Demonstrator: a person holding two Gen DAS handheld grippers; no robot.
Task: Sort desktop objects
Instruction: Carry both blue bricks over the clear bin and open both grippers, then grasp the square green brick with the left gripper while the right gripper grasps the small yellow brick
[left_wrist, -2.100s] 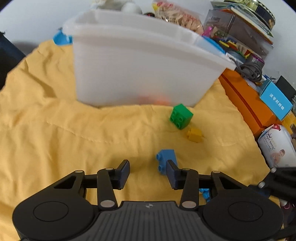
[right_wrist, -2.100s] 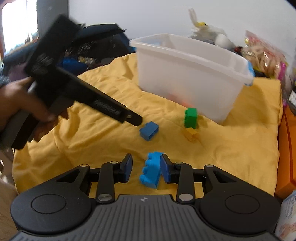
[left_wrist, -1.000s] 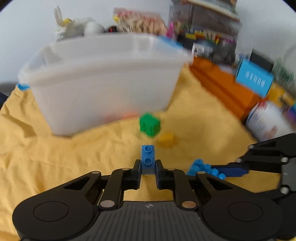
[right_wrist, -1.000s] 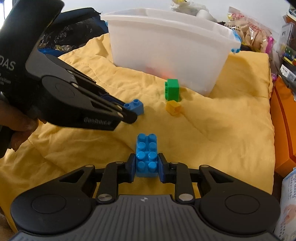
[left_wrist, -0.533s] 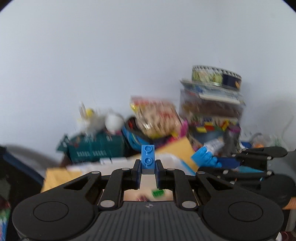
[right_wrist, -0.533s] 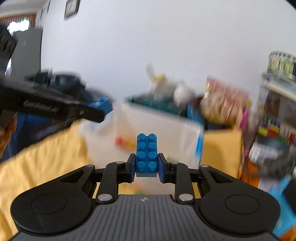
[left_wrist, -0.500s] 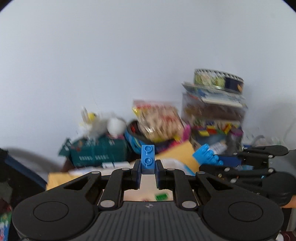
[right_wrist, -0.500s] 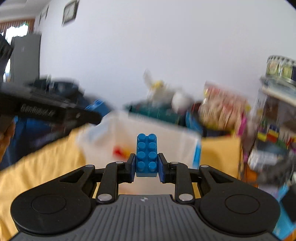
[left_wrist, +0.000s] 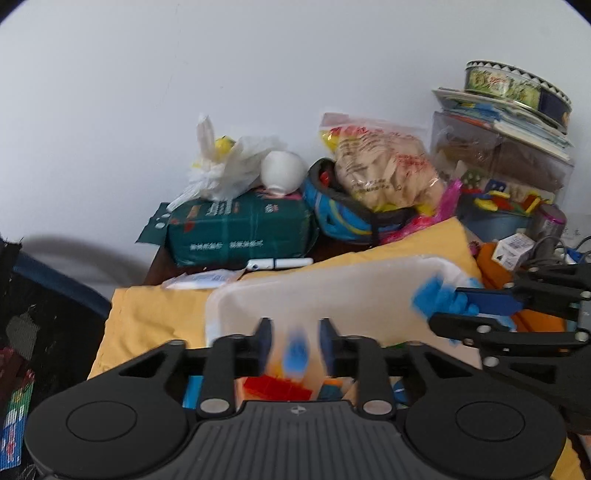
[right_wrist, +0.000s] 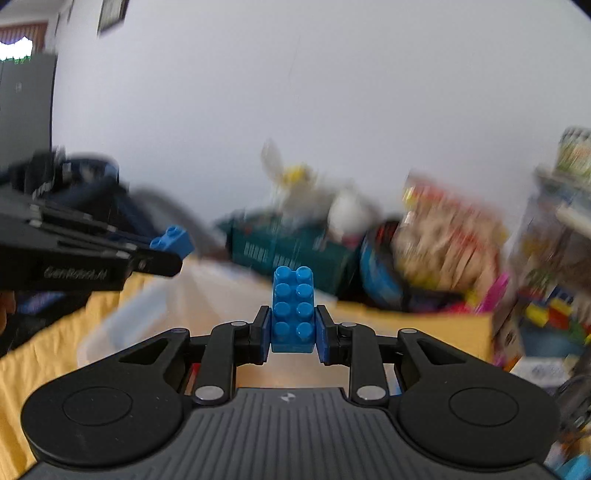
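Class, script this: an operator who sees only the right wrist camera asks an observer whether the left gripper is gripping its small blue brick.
Operator: Is the left gripper gripping the small blue brick?
Observer: No. Its jaws are opening, and the brick is a blur between them, touching neither pad.
Operator: What lies under it?
Observer: The white bin, with red bricks already inside.

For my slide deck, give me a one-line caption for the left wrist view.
Left claw opening above the white bin, small blue brick dropping free between its fingers.
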